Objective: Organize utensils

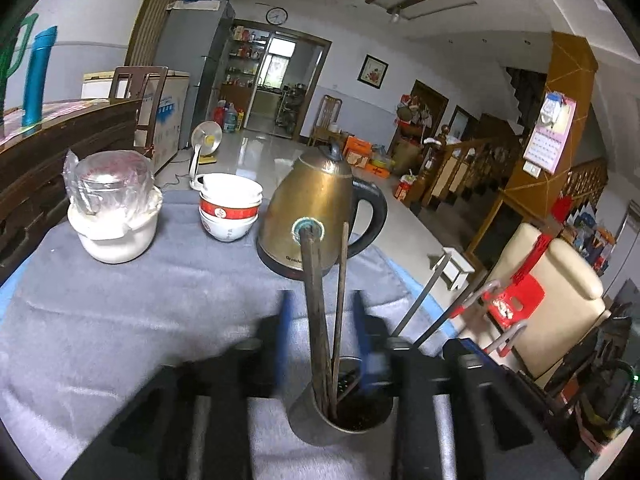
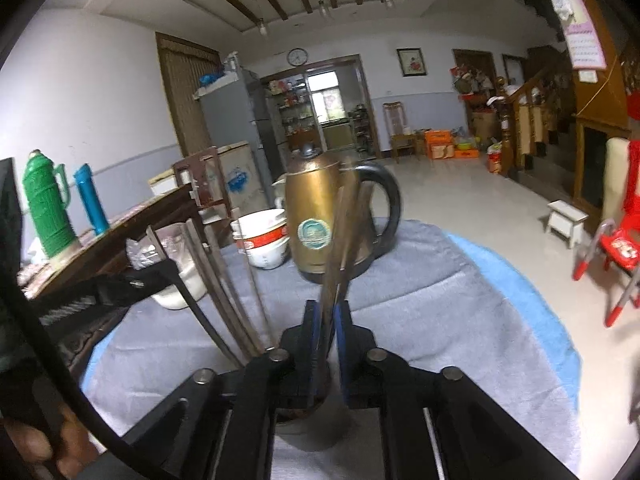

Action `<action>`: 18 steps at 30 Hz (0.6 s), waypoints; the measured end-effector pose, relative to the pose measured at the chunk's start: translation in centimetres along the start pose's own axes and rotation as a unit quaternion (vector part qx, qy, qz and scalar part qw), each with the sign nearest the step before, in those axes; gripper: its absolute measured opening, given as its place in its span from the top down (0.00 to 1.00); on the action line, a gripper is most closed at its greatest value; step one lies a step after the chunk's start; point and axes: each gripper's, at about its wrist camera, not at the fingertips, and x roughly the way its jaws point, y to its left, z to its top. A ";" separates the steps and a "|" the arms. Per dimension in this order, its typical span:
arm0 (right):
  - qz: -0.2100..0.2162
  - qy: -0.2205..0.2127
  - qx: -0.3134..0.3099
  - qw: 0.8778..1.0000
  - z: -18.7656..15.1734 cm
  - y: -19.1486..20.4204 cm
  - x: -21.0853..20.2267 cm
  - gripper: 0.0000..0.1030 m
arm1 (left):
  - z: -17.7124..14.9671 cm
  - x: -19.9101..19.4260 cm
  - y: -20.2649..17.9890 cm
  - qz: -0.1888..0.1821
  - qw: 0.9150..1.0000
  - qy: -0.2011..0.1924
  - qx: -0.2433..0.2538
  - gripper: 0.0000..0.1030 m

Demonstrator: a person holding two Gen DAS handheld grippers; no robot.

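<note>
Standing in a metal cup [image 1: 340, 412] on the grey cloth [image 1: 140, 300] of the desk [image 1: 8, 284], several dark chopsticks [image 1: 316, 304] lean up toward the brass kettle [image 1: 320, 208] behind it. The left gripper [image 1: 322, 332] has its blue fingers [image 1: 285, 332] spread, one on each side of those chopsticks and clear of them, just above the cup's rim. No earlier view is given to compare.

From the right wrist view, the right gripper [image 2: 327, 344] has its fingers [image 2: 313, 344] parted only slightly, with a pair of chopsticks [image 2: 340, 240] rising between them in front of the kettle [image 2: 320, 216]; whether the pads press on the sticks I cannot tell. The cup [image 2: 304, 420] sits just below these fingers. More chopsticks [image 2: 224, 288] fan out left of the kettle, by the other tool's black arm.

Left of the kettle stand stacked red-and-white bowls [image 1: 230, 208], and farther left a white pot [image 1: 116, 228] topped with a clear wrapped lid. A green thermos [image 2: 48, 204] and a blue flask [image 2: 92, 200] stand on a wooden table [image 2: 120, 232] beyond.
</note>
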 end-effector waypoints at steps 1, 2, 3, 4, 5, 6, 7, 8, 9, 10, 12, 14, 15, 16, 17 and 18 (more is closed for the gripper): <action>-0.001 -0.006 0.000 1.000 0.2 -0.1 -0.5 0.73 | 0.2 -0.7 0.2 0.002 1.000 -0.007 -0.002 0.48; -0.005 -0.014 0.001 1.000 0.4 -0.2 -1.1 0.54 | 0.3 -1.5 0.4 0.003 1.000 -0.015 -0.002 0.48; -0.010 -0.025 0.003 1.000 0.5 -0.3 -1.9 0.37 | 0.4 -2.3 0.9 0.003 1.000 -0.020 -0.001 0.47; -0.015 -0.036 0.004 0.999 0.6 -0.3 -2.7 0.35 | 0.4 -3.1 1.3 0.004 1.000 -0.023 -0.002 0.45; -0.027 -0.050 0.004 0.998 0.6 -0.4 -3.8 0.35 | 0.3 -3.5 1.7 0.006 1.000 -0.025 -0.003 0.44; -0.032 -0.055 0.005 0.998 0.6 -0.5 -4.6 0.35 | 0.2 -4.3 2.3 0.008 1.000 -0.029 -0.005 0.41; -0.034 -0.058 0.006 0.998 0.5 -0.6 -5.3 0.35 | 0.0 -5.1 2.9 0.011 0.999 -0.033 -0.009 0.37; -0.038 -0.060 0.010 0.997 0.2 -0.7 -6.3 0.35 | -0.2 -5.6 3.4 0.017 0.999 -0.036 -0.012 0.34; -0.042 -0.061 0.011 0.997 -0.1 -0.7 -7.0 0.35 | -0.6 -6.4 4.2 0.025 0.999 -0.040 -0.018 0.31; -0.046 -0.060 0.010 0.997 -0.3 -0.6 -7.6 0.35 | -1.0 -6.8 4.8 0.032 0.998 -0.042 -0.020 0.31; -0.051 -0.057 0.008 0.997 -1.3 -0.3 -8.9 0.35 | -1.7 -7.5 5.8 0.047 0.998 -0.038 -0.019 0.30; -0.050 -0.056 0.008 0.997 -2.3 0.1 -9.9 0.35 | -2.3 -7.7 6.4 0.057 0.998 -0.029 -0.015 0.30; -0.047 -0.054 0.006 0.997 -2.7 0.4 -10.3 0.33 | -2.7 -7.9 6.7 0.062 0.998 -0.023 -0.014 0.30; -0.044 -0.053 0.001 0.998 -3.0 0.8 -10.6 0.33 | -3.0 -8.1 6.8 0.066 0.998 -0.020 -0.014 0.30; -0.042 -0.053 -0.004 0.998 -3.2 1.1 -10.9 0.33 | -3.2 -8.4 6.9 0.069 0.997 -0.017 -0.015 0.30; -0.041 -0.053 -0.015 0.998 -3.4 1.6 -11.2 0.33 | -3.4 -8.7 7.0 0.069 0.997 -0.016 -0.015 0.29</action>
